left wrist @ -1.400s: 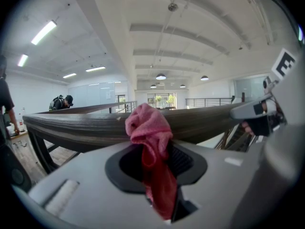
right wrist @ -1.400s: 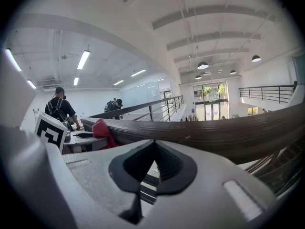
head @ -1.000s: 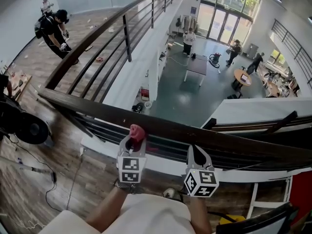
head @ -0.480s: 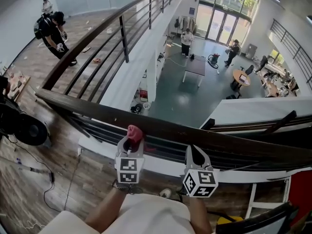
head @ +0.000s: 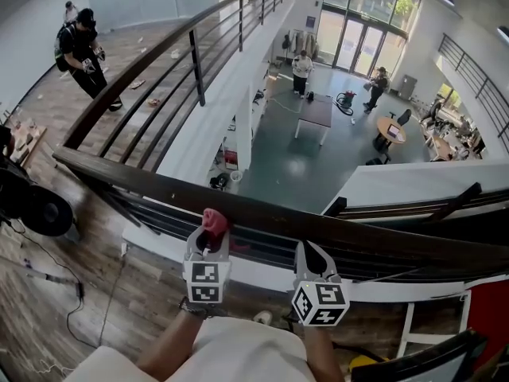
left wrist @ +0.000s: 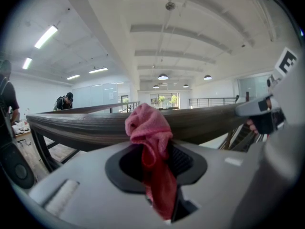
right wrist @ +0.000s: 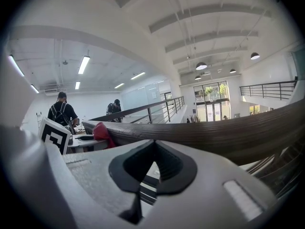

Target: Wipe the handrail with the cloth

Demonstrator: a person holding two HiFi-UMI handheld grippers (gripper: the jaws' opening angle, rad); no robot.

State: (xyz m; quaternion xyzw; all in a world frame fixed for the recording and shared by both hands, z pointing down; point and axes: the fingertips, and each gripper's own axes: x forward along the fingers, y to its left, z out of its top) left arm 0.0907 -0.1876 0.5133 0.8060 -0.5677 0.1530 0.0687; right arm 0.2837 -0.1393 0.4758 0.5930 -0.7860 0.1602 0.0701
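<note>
- the cloth (left wrist: pixel 148 140) is pink-red, soft and with a fine woven nap, crumpled into a lump; it is pinched between the jaws of the left gripper (left wrist: pixel 157 163).
- its upper part bulges out above the jaw tips and lies against the near side of the handrail (left wrist: pixel 81 128); its lower part hangs down as a darker red fold in the dark recess between the jaws.
- in the head view the cloth (head: pixel 215 219) sits at the tip of the left gripper (head: pixel 209 237), right on the near edge of the handrail (head: pixel 334 223).
- the handrail is a broad, dark brown band with fine lengthwise grain, like wood, rounded on top; it runs across from left to right, and at the left it turns and goes away from the person.
- under it run thin dark bars (head: pixel 262 245), parallel to it, smooth like metal.
- the right gripper (right wrist: pixel 153 168) has its jaws pressed together with nothing between them; only the dark ribbed pads and a diamond-shaped hollow show there.
- it is to the right of the left gripper, apart from it, with its tip (head: pixel 312 253) just at the near edge of the handrail; i cannot tell if it touches.
- both grippers are of light grey matt plastic, and each carries a white cube (head: pixel 204 282) with black square markers.
- beyond the handrail is a lower floor (head: pixel 294 165), grey-green and shiny, with a dark table (head: pixel 316 111) and some people.
- at the left, a person in dark clothes (head: pixel 83 46) stands on a wooden plank floor.
</note>
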